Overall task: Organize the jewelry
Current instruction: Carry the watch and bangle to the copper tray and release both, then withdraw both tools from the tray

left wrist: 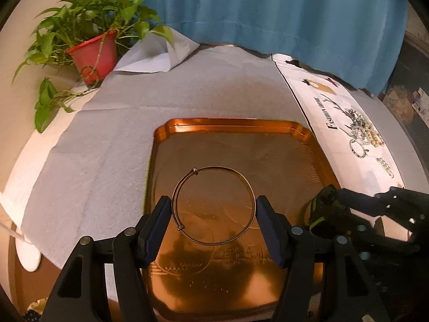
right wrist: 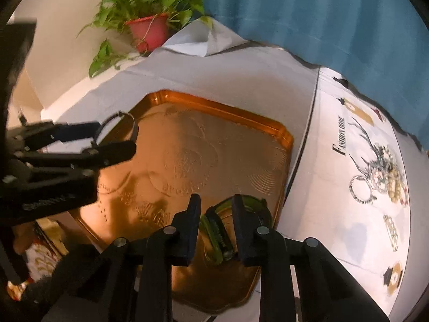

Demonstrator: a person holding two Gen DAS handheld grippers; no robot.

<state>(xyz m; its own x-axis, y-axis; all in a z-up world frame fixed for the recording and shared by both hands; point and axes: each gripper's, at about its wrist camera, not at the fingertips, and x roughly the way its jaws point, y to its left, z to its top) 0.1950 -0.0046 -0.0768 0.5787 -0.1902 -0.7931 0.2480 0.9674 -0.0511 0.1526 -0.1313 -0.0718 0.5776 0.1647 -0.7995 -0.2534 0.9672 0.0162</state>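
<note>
A thin gold bangle [left wrist: 217,167] sits over the near left part of a copper tray [left wrist: 230,126]. My left gripper [left wrist: 213,204] is open around it, with each fingertip a sliver away from the bangle's sides. In the right wrist view the same bangle [right wrist: 134,123] shows between the left gripper's [right wrist: 116,137] fingers at the tray's [right wrist: 214,107] left corner. My right gripper [right wrist: 216,200] is low over the tray's near right side. It is shut on the band of a dark green bangle [right wrist: 214,238], and its right finger passes through the ring. The left wrist view shows this gripper [left wrist: 321,209] and the green bangle [left wrist: 319,218] at the right.
A grey cloth [left wrist: 107,134] covers the table under the tray. To the right lies a white printed cloth with a heap of beads and bracelets [right wrist: 386,177]. A plant in a red pot [left wrist: 93,53] stands at the far left, and a blue curtain [left wrist: 268,8] hangs behind.
</note>
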